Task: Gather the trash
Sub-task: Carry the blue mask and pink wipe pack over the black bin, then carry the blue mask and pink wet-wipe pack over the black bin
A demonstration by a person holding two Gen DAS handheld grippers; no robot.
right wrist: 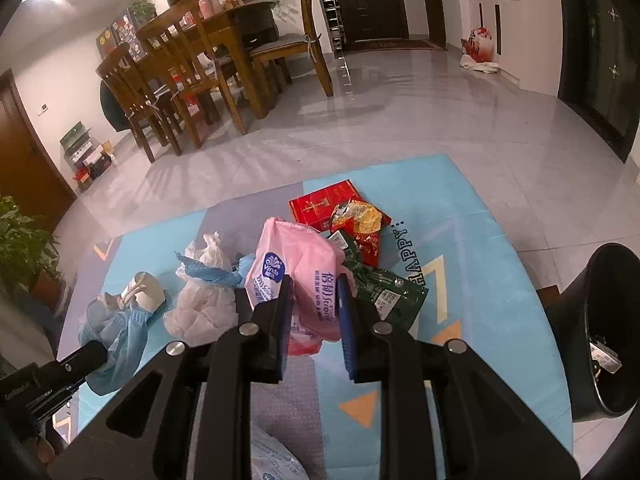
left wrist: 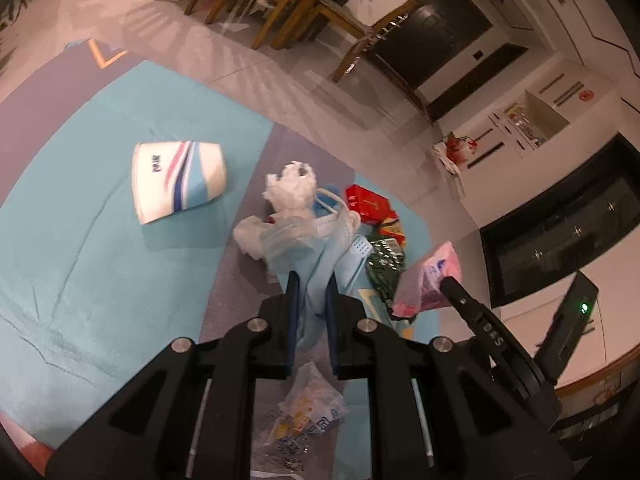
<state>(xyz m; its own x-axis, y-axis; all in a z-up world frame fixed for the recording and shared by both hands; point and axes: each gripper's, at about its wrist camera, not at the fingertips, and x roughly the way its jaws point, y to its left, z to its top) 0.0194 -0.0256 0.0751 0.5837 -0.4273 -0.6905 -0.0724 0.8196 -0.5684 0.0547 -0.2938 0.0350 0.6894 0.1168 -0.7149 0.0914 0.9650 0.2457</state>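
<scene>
Your right gripper (right wrist: pixel 314 296) pinches the limp pink tissue pack (right wrist: pixel 296 276); left gripper (left wrist: pixel 312 292) pinches blue masks (left wrist: pixel 316 240). Both feather-light, slippery: hold mid-body toward the black bin (right wrist: pixel 600 320).

Glossy grey tiled floor (right wrist: pixel 420 120); wooden dining table (right wrist: pixel 236 20) ringed by chairs (right wrist: pixel 168 76); dark door (right wrist: pixel 372 0); white cupboards (right wrist: pixel 500 12); potted plant (right wrist: pixel 20 240) at left.
</scene>
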